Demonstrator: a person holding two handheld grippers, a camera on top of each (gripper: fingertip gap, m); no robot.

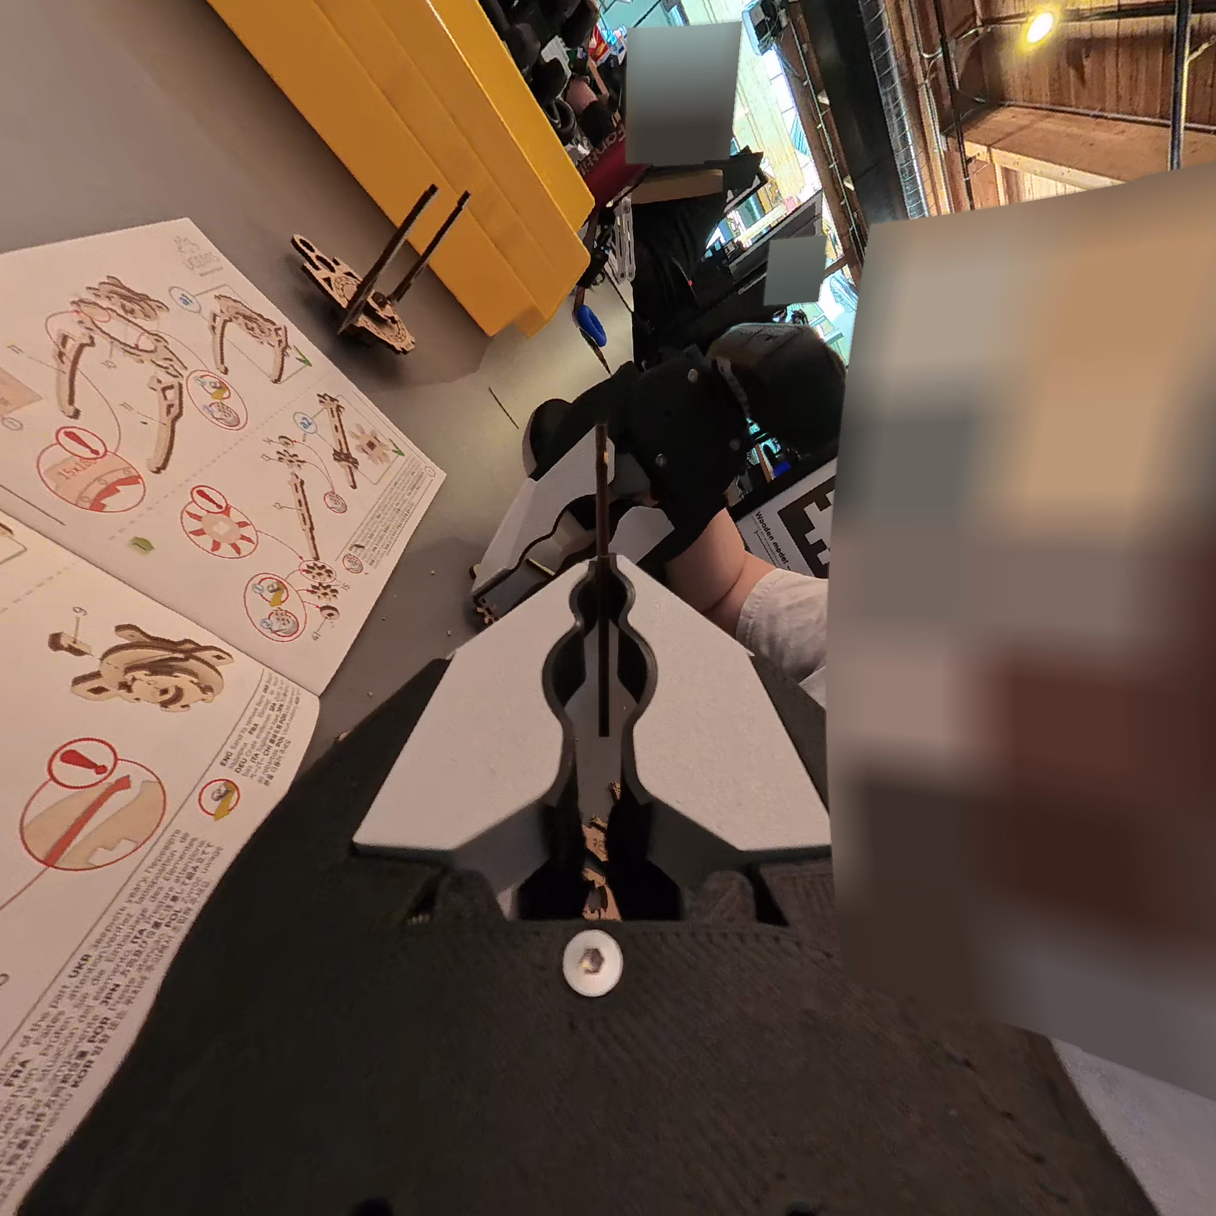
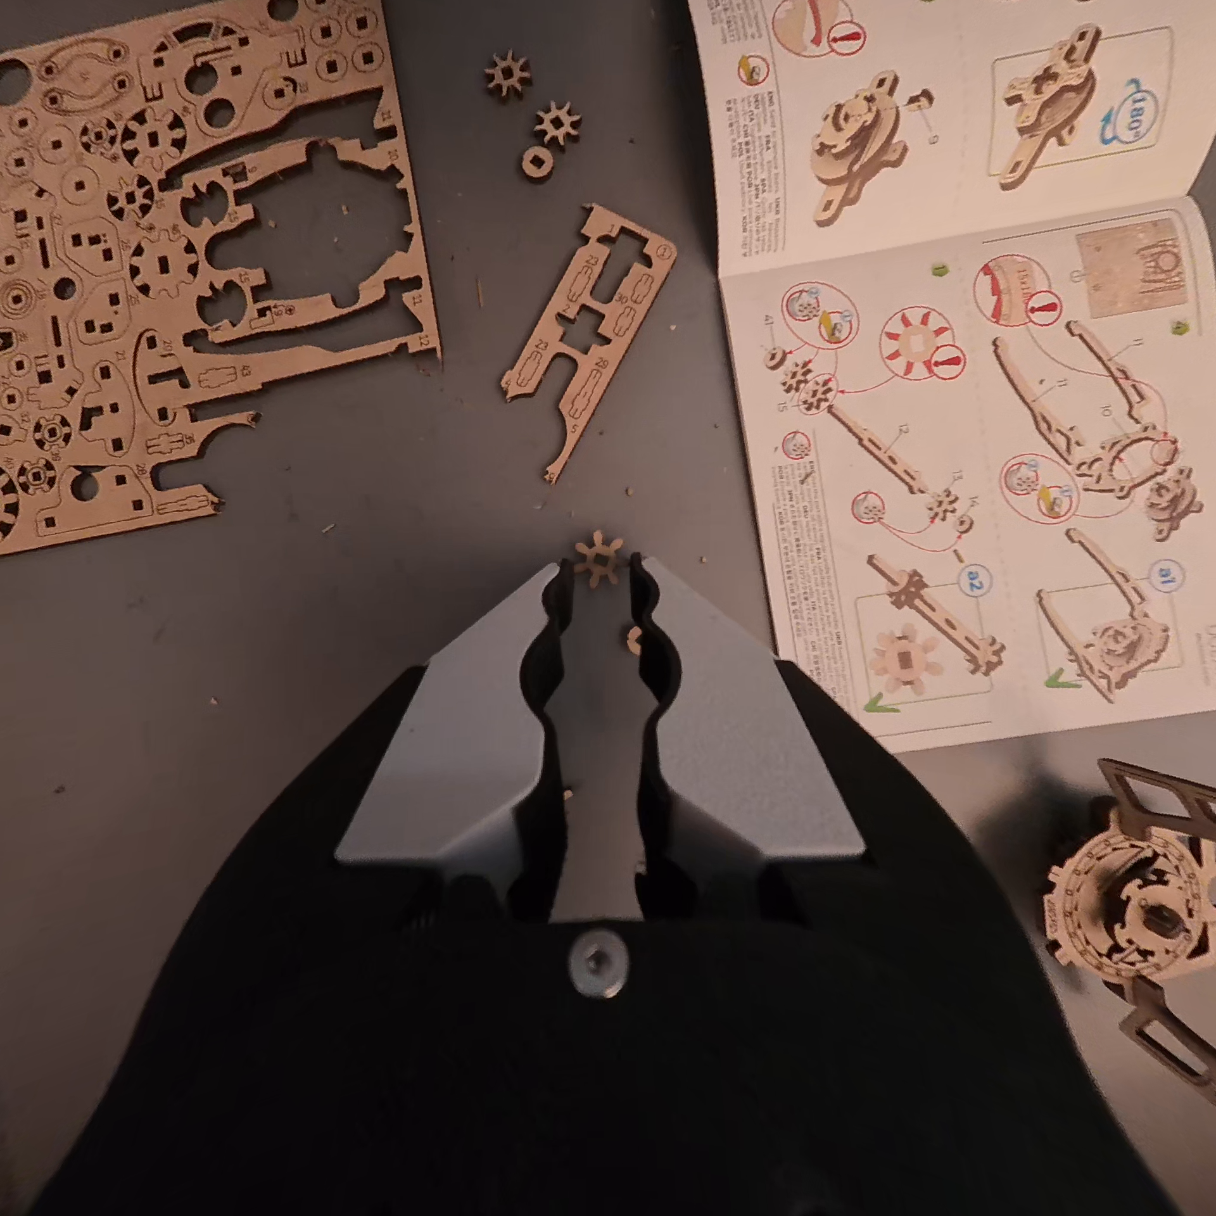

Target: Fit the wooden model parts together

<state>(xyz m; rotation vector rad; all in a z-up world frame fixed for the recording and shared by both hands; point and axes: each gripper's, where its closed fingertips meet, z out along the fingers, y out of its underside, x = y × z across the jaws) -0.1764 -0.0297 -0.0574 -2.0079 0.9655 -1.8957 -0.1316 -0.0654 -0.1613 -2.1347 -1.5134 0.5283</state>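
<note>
My left gripper is shut on a thin dark wooden strip, seen edge-on and sticking out past the fingertips, held above the grey table. My right gripper is low over the table with its fingertips pinching a small pale wooden gear. It also shows farther off in the left wrist view, just beyond the strip's tip. A partly built round wooden model with two dark uprights stands on the table, and it appears at the lower right of the right wrist view.
A punched-out plywood sheet and a small leftover fret lie ahead. Two loose gears and a washer lie beyond. The open instruction booklet lies right. Yellow bins stand behind, and a person's arm. Some 12 centimeters of space lies between my two pairs of fingers. The right tips stand about 7 centimeters off the small leftover fret.
</note>
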